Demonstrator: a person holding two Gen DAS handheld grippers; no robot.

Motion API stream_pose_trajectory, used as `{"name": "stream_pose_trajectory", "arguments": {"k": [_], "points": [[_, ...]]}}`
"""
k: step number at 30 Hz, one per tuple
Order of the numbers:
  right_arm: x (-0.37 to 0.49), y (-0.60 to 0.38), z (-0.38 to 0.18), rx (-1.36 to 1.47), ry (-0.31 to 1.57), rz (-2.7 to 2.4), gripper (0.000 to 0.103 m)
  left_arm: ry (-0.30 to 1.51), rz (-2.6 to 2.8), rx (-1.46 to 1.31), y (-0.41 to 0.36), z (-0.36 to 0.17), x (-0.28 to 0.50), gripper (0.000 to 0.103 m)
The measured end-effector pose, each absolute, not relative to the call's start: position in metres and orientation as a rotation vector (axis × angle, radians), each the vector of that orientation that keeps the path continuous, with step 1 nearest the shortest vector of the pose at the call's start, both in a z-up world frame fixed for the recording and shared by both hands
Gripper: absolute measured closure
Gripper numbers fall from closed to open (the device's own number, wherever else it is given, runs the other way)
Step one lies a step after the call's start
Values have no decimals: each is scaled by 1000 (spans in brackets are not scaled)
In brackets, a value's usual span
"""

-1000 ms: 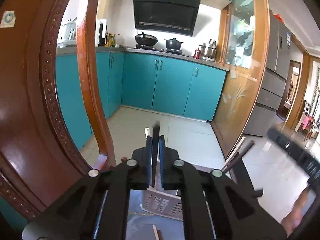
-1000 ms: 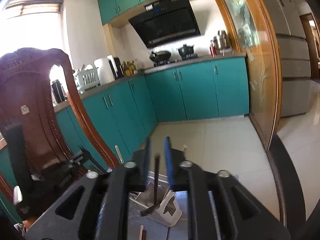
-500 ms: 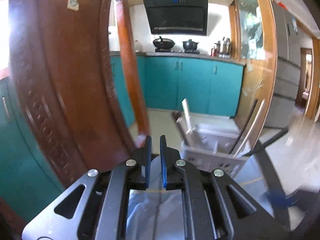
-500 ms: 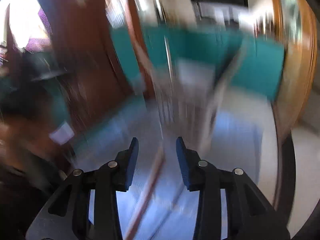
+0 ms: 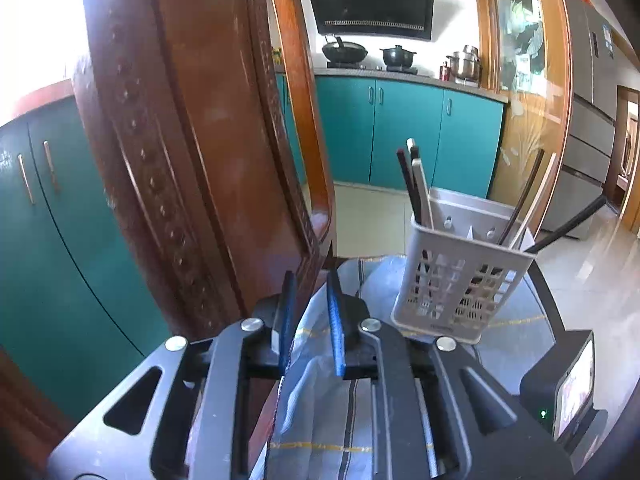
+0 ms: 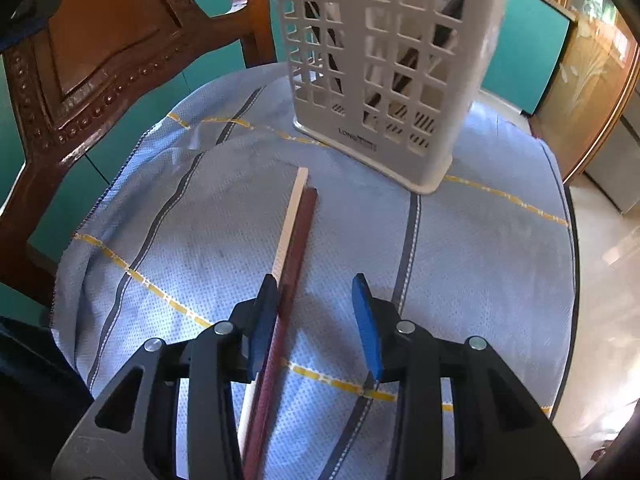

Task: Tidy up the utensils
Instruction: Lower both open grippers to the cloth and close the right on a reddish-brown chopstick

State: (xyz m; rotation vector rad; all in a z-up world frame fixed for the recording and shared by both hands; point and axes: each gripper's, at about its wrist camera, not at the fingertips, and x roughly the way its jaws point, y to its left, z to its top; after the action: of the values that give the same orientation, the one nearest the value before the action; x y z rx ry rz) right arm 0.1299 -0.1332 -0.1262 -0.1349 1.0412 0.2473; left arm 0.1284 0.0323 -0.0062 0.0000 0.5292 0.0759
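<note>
A white slotted utensil basket [image 5: 460, 276] [image 6: 384, 68] stands on the cloth-covered table and holds several dark and pale chopsticks [image 5: 416, 184]. A dark red chopstick [image 6: 298, 240] and a pale chopstick [image 6: 290, 216] lie side by side on the cloth in front of the basket. My right gripper [image 6: 316, 320] is open just above them, its left finger [image 6: 264, 320] over the red one. My left gripper [image 5: 310, 312] is slightly open and empty, left of the basket near the table edge.
A blue cloth [image 6: 480, 260] with grey and yellow stripes covers the round table. A carved wooden chair back [image 5: 192, 140] [image 6: 100, 52] stands close at the left. A black device with a small screen [image 5: 572, 392] sits at the right.
Both grippers held chopsticks a second ago and are empty now. The right gripper has opened and dropped low over the two chopsticks on the cloth. The left gripper swung left and parted slightly.
</note>
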Motion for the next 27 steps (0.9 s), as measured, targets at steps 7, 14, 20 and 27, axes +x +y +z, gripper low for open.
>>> {"name": "stream_pose_trajectory", "arguments": {"k": [7, 14, 20, 27], "points": [[132, -135, -127, -99, 1067, 217, 64, 555, 64, 25, 29, -13, 126, 83], [125, -140, -128, -105, 1072, 187, 93, 564, 61, 35, 22, -18, 132, 82], [120, -158, -126, -16, 1086, 196, 97, 575, 63, 51, 18, -23, 134, 82], [103, -194, -112, 143, 1072, 210, 97, 590, 65, 49, 17, -29, 138, 81]]}}
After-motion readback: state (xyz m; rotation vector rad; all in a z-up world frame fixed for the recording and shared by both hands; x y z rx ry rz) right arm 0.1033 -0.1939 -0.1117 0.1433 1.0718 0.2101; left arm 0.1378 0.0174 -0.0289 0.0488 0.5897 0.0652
